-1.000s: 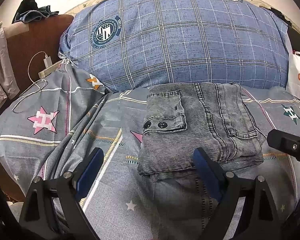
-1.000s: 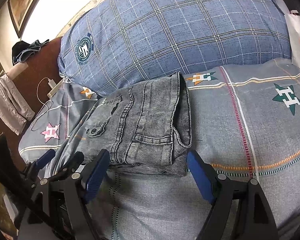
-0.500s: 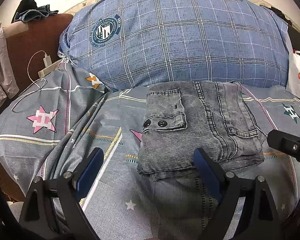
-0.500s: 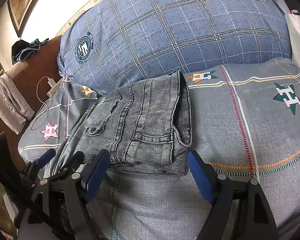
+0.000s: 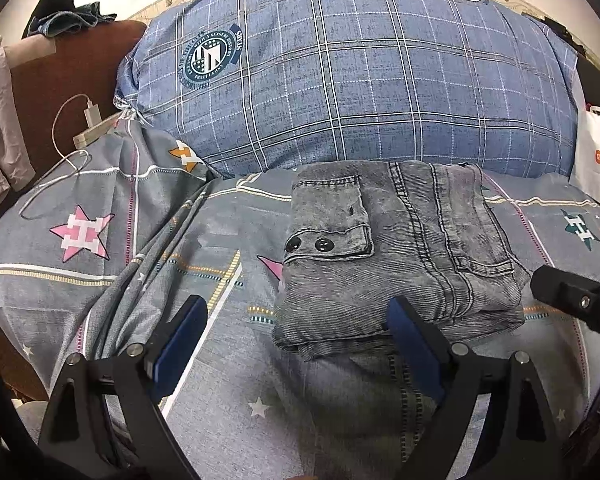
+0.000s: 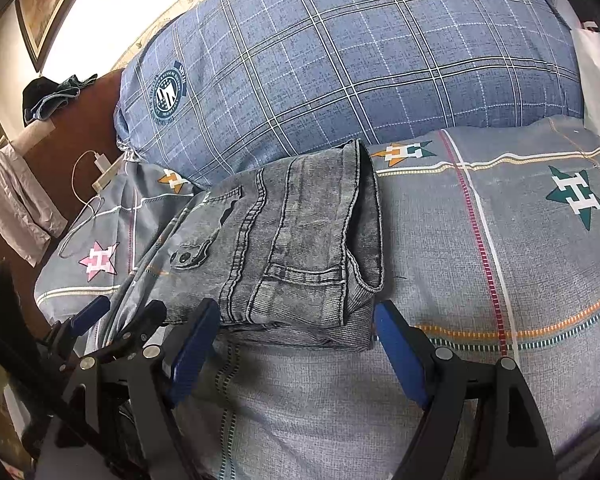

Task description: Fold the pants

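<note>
Left wrist: folded pants (image 5: 392, 256) on star-print bedsheet (image 5: 100, 280), against plaid pillow (image 5: 360, 80).

Left gripper (image 5: 296, 332): jaws spread wide, nothing between them, pointing forward and low.
Right gripper (image 6: 294, 334): jaws wide apart too, holding nothing, aimed forward and down.
Side by side: left gripper (image 6: 100, 320) shows at the right view's lower left; right gripper's black tip (image 5: 572, 300) at the left view's right edge.

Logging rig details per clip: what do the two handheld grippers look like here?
Both look alike: the left gripper and right gripper have black angular frames with silver screws and flat blue pads on two fingers. No cables, markings or sleeves show.
</note>
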Demonstrator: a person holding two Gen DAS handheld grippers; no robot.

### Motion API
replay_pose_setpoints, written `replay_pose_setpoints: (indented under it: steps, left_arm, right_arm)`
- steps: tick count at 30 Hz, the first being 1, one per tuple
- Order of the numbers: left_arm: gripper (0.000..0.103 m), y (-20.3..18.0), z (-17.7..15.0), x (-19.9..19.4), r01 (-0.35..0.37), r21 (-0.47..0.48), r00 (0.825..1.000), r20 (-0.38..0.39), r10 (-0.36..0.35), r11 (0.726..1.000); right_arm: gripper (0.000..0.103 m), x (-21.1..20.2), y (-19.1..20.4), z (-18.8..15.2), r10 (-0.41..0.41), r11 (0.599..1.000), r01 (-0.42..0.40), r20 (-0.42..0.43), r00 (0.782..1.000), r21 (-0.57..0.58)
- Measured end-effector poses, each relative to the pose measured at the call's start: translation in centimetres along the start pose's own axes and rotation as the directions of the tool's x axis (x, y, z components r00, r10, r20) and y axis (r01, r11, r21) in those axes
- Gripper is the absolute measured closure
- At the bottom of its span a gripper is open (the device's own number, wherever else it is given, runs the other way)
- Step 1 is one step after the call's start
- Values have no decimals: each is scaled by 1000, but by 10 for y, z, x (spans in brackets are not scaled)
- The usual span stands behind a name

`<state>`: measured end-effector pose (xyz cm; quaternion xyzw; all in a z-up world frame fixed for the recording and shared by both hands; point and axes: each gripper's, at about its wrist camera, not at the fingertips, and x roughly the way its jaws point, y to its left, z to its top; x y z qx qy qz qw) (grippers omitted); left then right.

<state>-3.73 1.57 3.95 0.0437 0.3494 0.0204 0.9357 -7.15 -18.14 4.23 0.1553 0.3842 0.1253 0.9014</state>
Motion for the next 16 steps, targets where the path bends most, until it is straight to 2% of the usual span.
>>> replay_pose_setpoints:
  steps: [12,16]
  left_arm:
    - [12,-2,-1,4,-2,6,1000,-16,2,1000]
    - [12,-3,-2,2,29,5,999,-14,-29,1000]
  right_arm:
    - [19,4,-3,2,9,1000,-9,-13,1000,-1]
    - [19,7,-7,2,1,1000,-1,-23,1000,7]
